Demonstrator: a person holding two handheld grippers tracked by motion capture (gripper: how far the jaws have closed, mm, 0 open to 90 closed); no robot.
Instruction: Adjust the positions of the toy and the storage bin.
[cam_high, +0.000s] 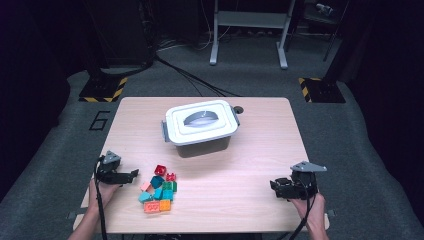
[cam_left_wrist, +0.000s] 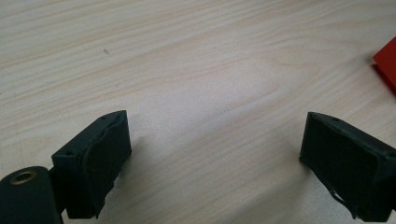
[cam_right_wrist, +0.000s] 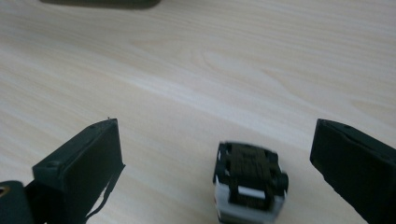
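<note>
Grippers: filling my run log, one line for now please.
left gripper: open, beside bricks | right gripper: open | box: lidded

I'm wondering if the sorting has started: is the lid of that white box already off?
No. In the high view the lid sits closed on the box, and the toy bricks lie loose on the table.

The table (cam_high: 260, 165) is topped with pale wood-grain laminate, smooth and faintly sheened. The jaws of the left gripper (cam_left_wrist: 215, 163) and the right gripper (cam_right_wrist: 217, 168) are faced with matt black rubbery pads, frayed at the edges. The bricks (cam_high: 159, 192) are moulded in smooth coloured plastic. The box (cam_high: 200, 127) is made of plastic, its white lid slightly glossy. The floor (cam_high: 350, 130) is covered with rough grey carpet
</note>
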